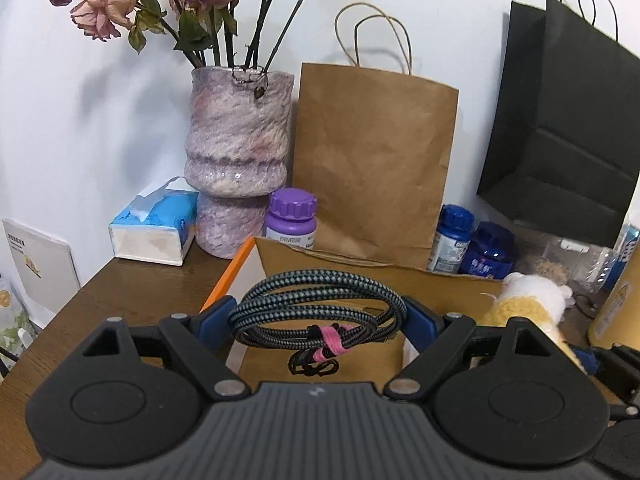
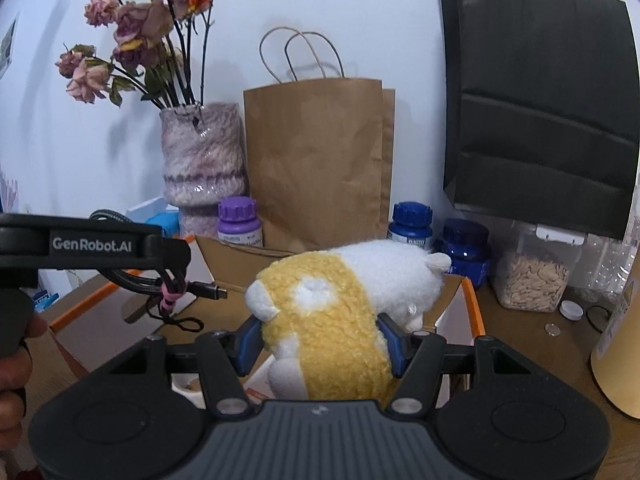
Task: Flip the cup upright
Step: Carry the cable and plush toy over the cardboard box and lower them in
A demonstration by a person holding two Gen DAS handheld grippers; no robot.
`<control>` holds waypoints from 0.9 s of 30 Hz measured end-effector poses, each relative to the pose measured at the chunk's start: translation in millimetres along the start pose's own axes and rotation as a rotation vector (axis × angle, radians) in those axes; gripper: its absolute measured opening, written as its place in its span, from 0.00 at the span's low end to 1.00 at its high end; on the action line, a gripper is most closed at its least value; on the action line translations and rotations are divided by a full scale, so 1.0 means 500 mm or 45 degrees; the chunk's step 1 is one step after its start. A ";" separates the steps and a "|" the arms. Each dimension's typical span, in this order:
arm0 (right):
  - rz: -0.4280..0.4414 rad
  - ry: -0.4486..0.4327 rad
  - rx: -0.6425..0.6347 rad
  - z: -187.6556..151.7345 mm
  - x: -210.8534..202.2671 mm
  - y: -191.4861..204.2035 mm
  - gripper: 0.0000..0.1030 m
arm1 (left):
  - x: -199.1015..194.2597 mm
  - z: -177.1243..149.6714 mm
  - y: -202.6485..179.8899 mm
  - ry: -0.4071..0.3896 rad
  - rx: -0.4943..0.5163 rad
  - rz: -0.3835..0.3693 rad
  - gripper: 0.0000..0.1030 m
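Left gripper clamps a coiled grey braided cable; right gripper squeezes a yellow-and-white plush toy. Both above an open cardboard box. Behind: mottled purple vase, brown paper bag, blue-capped bottles. No cup visible in either view.

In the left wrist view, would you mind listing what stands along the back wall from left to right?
Tissue box → vase → purple-capped bottle → brown paper bag → two blue-capped bottles → black paper bag.
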State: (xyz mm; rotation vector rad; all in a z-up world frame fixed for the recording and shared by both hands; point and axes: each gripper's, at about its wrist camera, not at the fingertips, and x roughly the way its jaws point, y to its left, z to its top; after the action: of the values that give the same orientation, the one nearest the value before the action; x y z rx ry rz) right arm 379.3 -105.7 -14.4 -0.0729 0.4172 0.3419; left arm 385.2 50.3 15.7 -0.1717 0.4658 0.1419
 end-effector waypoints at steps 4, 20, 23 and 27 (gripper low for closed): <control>-0.003 0.014 0.010 -0.005 0.007 -0.004 0.57 | 0.014 -0.006 0.002 0.031 0.003 0.000 0.86; -0.065 0.023 0.083 -0.003 0.010 -0.029 1.00 | 0.013 -0.001 0.016 0.071 -0.035 0.041 1.00; -0.055 0.038 0.090 0.000 0.003 -0.030 1.00 | -0.003 0.004 0.015 0.050 -0.033 0.030 1.00; -0.057 0.031 0.098 0.005 -0.020 -0.030 1.00 | -0.031 0.011 0.012 0.022 -0.027 0.006 1.00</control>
State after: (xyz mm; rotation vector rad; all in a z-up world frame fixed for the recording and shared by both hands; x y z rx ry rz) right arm 376.6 -122.5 -8.2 -0.0113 0.4516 0.2805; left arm 372.7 55.6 27.0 -0.1926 0.4817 0.1499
